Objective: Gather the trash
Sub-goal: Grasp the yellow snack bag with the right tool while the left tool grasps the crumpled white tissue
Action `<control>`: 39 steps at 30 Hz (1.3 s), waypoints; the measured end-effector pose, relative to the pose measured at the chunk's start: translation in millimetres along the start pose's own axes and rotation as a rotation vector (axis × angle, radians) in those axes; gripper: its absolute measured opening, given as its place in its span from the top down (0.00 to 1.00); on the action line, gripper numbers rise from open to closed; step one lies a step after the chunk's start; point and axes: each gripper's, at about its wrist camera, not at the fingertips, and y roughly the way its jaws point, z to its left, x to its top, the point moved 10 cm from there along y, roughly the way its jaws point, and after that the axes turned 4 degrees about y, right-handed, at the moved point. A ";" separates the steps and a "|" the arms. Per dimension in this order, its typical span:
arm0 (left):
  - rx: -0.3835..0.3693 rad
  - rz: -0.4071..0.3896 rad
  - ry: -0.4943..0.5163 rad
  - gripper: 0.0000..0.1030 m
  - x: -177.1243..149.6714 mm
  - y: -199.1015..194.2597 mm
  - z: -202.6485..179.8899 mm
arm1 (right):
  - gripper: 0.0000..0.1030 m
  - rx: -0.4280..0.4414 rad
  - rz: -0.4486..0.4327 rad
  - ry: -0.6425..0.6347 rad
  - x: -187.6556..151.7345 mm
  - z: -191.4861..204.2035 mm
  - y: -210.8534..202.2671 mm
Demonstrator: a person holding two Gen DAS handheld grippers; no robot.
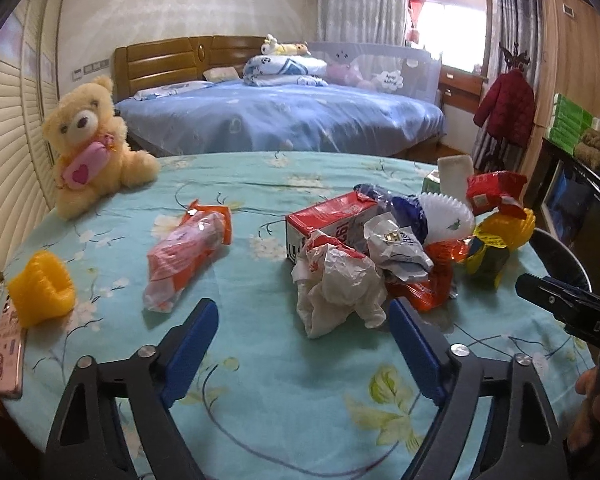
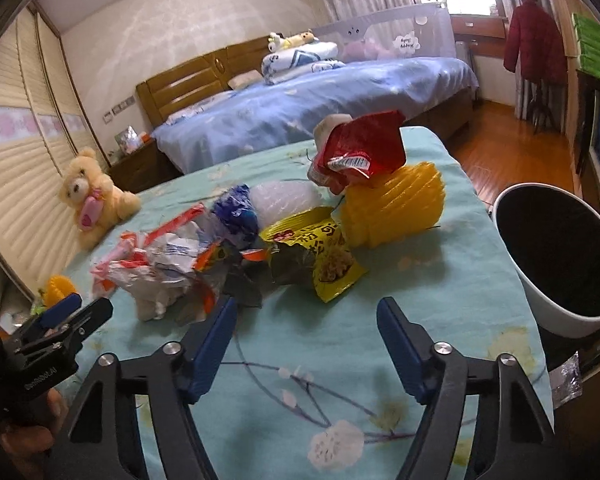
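The trash sits heaped near the middle of the counter, on its floral cloth, so both grippers can come at it from the near edge. The left gripper points down at a crumpled white wrapper at the front of the pile; its jaws stand wide apart with nothing held, the wrapper just ahead of them. The right gripper aims at the yellow snack packet, jaws likewise apart and empty. The bin stands at the counter's right edge, probably so 1 short swing drops each piece in. A teddy bear sits well apart, likely not trash.
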 end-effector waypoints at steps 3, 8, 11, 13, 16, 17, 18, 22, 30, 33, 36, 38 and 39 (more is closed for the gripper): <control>-0.013 0.017 0.005 0.26 3.9 13.6 0.0 | 0.40 -0.002 0.018 0.020 2.4 -5.2 8.7; -0.047 0.053 -0.001 0.41 5.0 33.4 -2.4 | 0.57 -0.013 0.042 0.022 7.8 -9.0 23.2; -0.083 0.081 0.005 0.67 2.3 43.0 -6.7 | 0.77 -0.014 0.049 0.020 9.7 -10.9 30.6; -0.104 0.094 0.004 0.80 0.8 46.5 -8.9 | 0.96 -0.005 0.057 0.023 8.4 -11.5 33.0; -0.109 0.091 0.007 0.89 -0.1 46.0 -7.1 | 1.00 -0.001 0.050 0.020 6.3 -10.4 28.6; -0.107 0.085 0.009 0.97 -1.2 43.0 -5.4 | 1.00 0.003 0.044 0.016 5.3 -9.6 25.0; -0.109 0.084 0.008 0.97 -2.5 40.5 -5.7 | 1.00 0.009 0.039 0.014 4.0 -8.6 20.8; -0.118 0.063 -0.008 0.98 -5.0 25.2 -4.4 | 1.00 0.028 0.028 0.012 1.0 -5.6 7.8; -0.100 0.061 -0.003 0.91 -9.2 9.1 -9.7 | 1.00 0.043 0.015 0.020 -3.3 -8.1 -10.9; -0.062 0.081 -0.007 0.64 -7.2 19.2 -5.9 | 1.00 0.050 0.019 0.032 -4.5 -9.2 -11.8; -0.033 0.113 0.009 0.64 -5.9 34.3 -5.3 | 1.00 0.049 0.019 0.036 -5.0 -9.8 -12.4; -0.023 0.145 0.015 0.65 -6.8 45.5 -6.4 | 1.00 0.049 0.022 0.042 -5.1 -10.7 -11.4; -0.030 0.169 0.015 0.76 -7.8 51.6 -8.5 | 1.00 0.046 0.022 0.043 -5.6 -11.7 -11.4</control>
